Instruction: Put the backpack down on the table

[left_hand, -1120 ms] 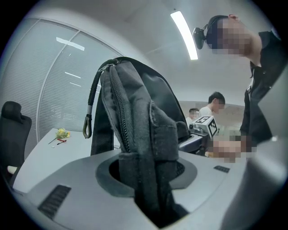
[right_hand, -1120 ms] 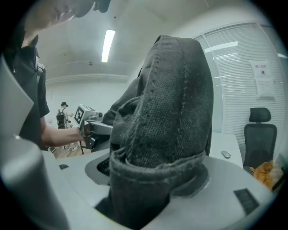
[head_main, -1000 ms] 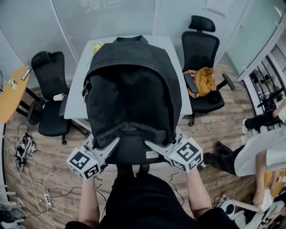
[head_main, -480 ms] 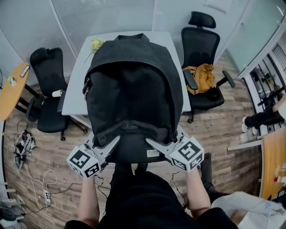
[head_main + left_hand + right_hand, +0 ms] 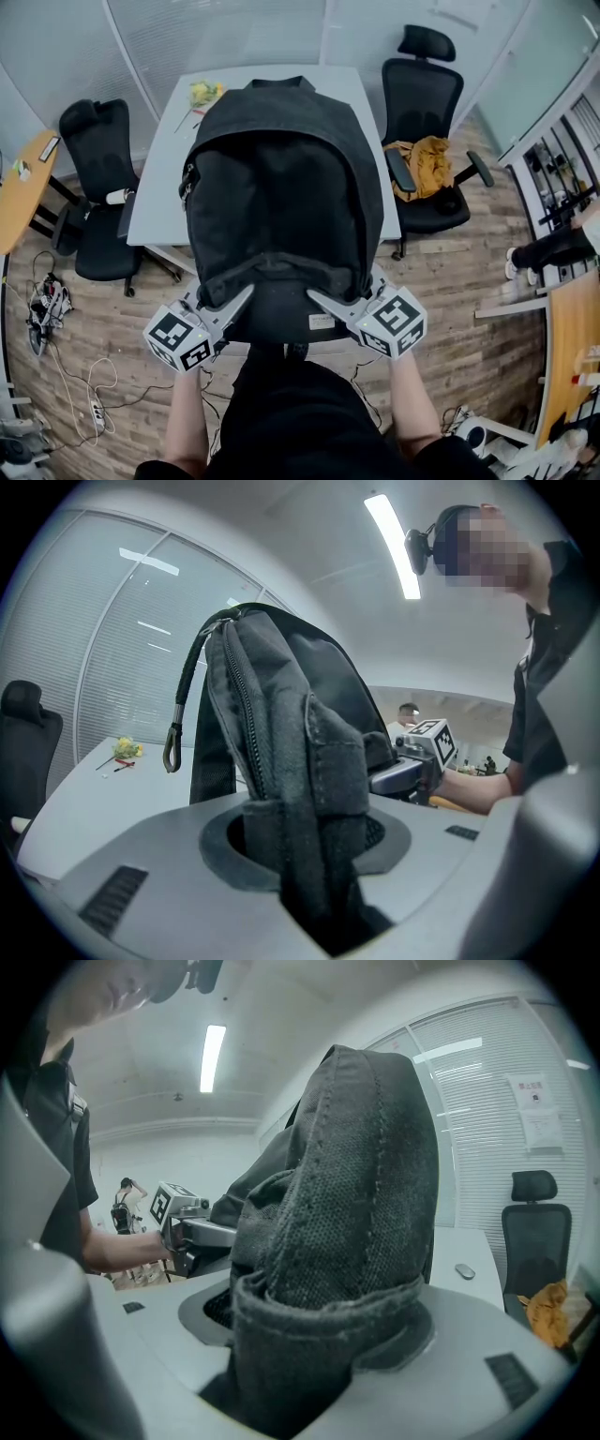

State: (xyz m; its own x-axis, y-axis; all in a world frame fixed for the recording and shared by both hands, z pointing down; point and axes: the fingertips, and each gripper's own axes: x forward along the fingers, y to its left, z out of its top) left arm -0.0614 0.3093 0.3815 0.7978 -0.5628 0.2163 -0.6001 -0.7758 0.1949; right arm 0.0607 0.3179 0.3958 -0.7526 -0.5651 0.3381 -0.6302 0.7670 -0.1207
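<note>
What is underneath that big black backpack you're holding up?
A white table, with a yellow thing near its far left corner. The backpack hides the table's middle, so whatever lies there cannot be seen.

- The bystander in white at the right walked off toward the bottom corner, uncovering a wooden desk (image 5: 565, 328).
- The yellow thing (image 5: 204, 92) on the table (image 5: 150, 202) showed more fully beside the backpack (image 5: 281, 187).

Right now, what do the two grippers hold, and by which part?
Both hold the black backpack at its near end: the left gripper is shut on fabric beside the zipper, the right gripper on thick padded fabric.
</note>
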